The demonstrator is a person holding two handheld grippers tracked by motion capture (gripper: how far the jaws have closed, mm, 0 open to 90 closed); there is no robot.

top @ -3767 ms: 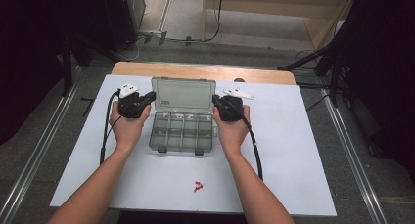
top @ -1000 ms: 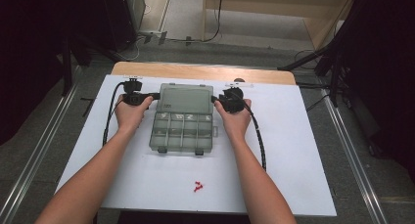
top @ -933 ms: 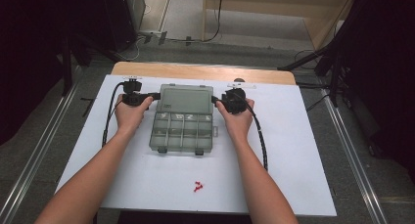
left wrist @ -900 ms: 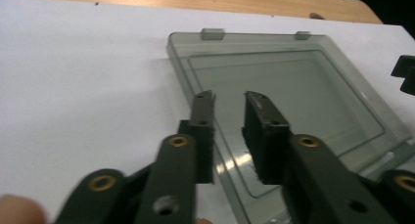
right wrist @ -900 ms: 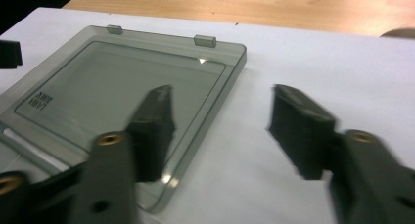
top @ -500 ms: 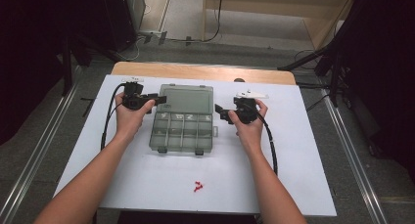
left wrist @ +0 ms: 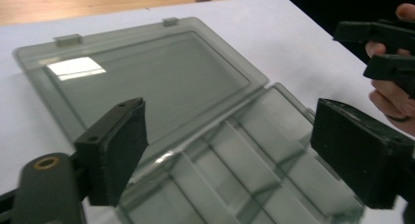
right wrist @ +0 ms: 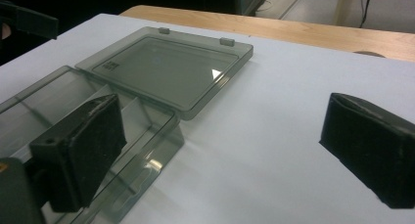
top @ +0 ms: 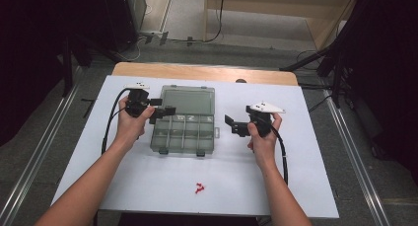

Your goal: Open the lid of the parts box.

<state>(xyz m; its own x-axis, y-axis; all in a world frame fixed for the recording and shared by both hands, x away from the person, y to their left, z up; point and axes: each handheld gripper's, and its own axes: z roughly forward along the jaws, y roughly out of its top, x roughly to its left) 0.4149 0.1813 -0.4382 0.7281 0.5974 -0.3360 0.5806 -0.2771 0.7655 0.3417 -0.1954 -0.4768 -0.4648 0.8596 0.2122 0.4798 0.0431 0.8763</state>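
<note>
A clear grey compartment box point(top: 183, 133) lies open mid-table, its lid point(top: 190, 100) folded flat behind it. My left gripper point(top: 165, 110) hovers at the box's left edge; its jaws have just been opening, and in the left gripper view they point(left wrist: 230, 145) stand wide above the dividers point(left wrist: 205, 160), touching nothing. My right gripper point(top: 232, 125) is off to the right of the box over bare table. Its jaws have also just been opening, with nothing between them point(right wrist: 220, 150). The lid point(right wrist: 166, 67) lies ahead and left of it.
A small red piece point(top: 199, 188) lies near the front edge of the white table point(top: 305, 176). A wooden strip point(top: 207, 72) runs along the far edge. In the left gripper view the other hand's gripper point(left wrist: 381, 53) shows at the upper right.
Both grippers were at the lid's side edges; they have let go. The right one has pulled away to the right, the left one has drawn back a little. Both pairs of jaws have opened.
</note>
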